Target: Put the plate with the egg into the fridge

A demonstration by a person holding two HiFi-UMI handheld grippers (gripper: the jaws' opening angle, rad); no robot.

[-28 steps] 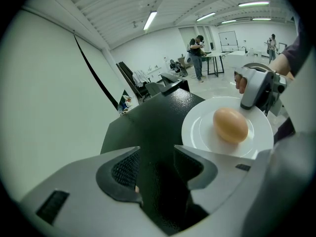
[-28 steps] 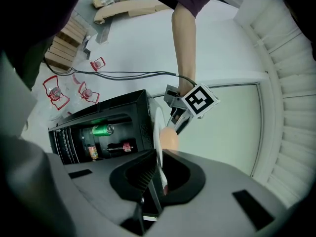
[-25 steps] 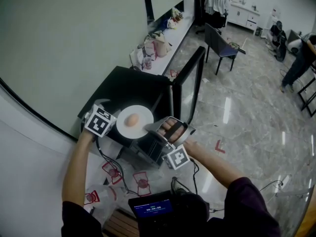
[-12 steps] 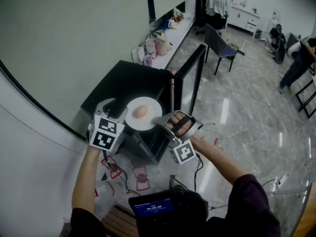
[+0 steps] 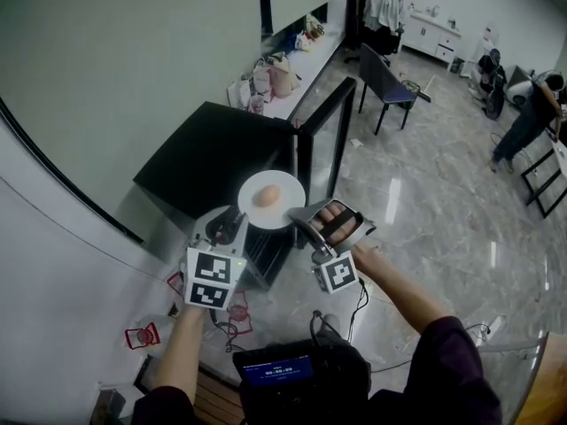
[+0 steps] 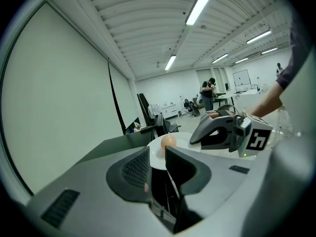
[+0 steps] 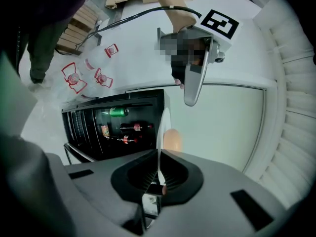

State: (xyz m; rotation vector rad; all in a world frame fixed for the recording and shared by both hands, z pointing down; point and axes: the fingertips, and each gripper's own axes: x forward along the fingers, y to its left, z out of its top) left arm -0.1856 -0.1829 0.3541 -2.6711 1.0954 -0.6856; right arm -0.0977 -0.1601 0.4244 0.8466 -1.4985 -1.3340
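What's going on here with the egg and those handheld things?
A person holds a gripper in each hand. The right gripper is clamped on the rim of a white plate carrying an egg, held by a small black fridge whose door stands open. The left gripper is off the plate, beside it; its fingers have just been closing with nothing between them. The plate is not in the fridge yet.

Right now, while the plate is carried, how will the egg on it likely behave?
The egg lies loose on the smooth plate, so it probably rolls if tilted. The right gripper pinches only one rim edge, so the plate may dip and spill it.
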